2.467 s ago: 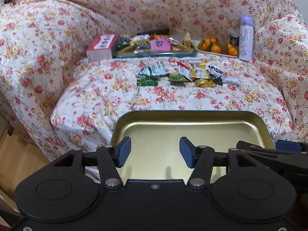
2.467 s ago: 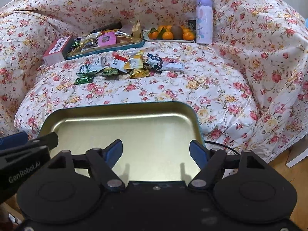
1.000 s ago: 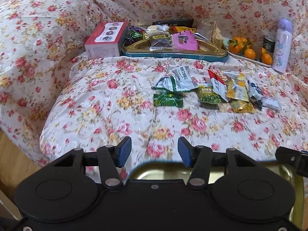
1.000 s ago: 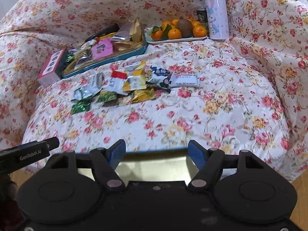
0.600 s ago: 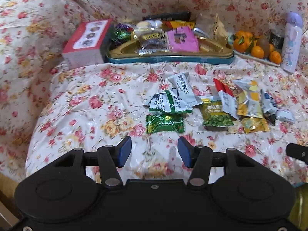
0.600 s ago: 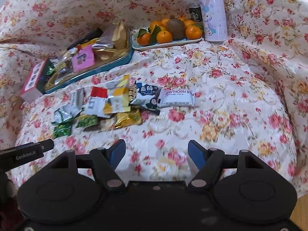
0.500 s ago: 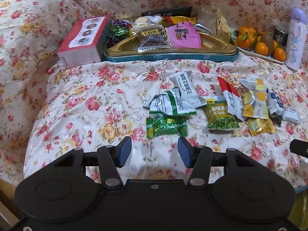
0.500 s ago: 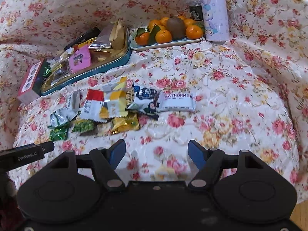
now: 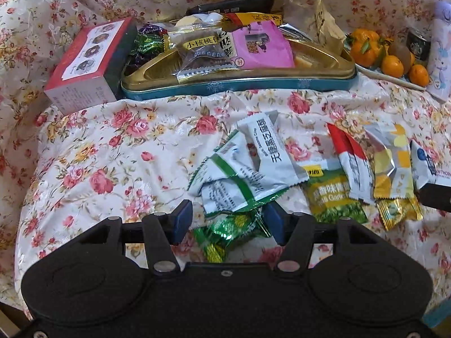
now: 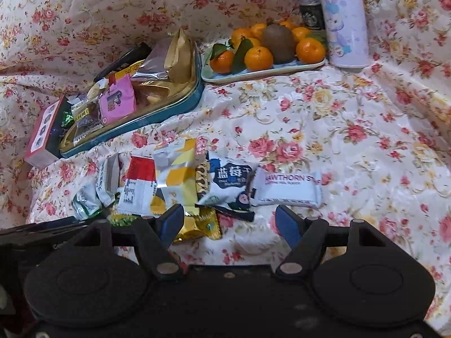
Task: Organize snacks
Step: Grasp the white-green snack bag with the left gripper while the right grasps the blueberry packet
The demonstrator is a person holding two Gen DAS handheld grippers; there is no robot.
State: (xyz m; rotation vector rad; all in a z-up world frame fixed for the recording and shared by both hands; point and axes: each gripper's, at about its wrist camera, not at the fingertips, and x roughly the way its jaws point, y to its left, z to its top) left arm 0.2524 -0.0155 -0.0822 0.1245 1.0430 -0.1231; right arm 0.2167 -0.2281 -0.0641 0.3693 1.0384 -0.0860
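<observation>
Left fingers (image 9: 186, 221) opening, shiny green packet (image 9: 229, 232) between, untouched; right fingers (image 10: 172, 222) apart.

The floral sofa cover (image 9: 118, 146) is a faintly shiny, wrinkled cloth. The snack packets (image 9: 253, 174) are glossy, crinkled foil and plastic film. The tin tray (image 9: 239, 84) is polished gold metal with a teal painted wall. The red box (image 9: 87, 64) looks like matt cardboard. The tangerines (image 10: 258, 57) have dimpled skin.

A white snack bar wrapper (image 10: 287, 187) reads "HAWTHORN", and a green packet (image 9: 334, 200) reads "Garlic".
</observation>
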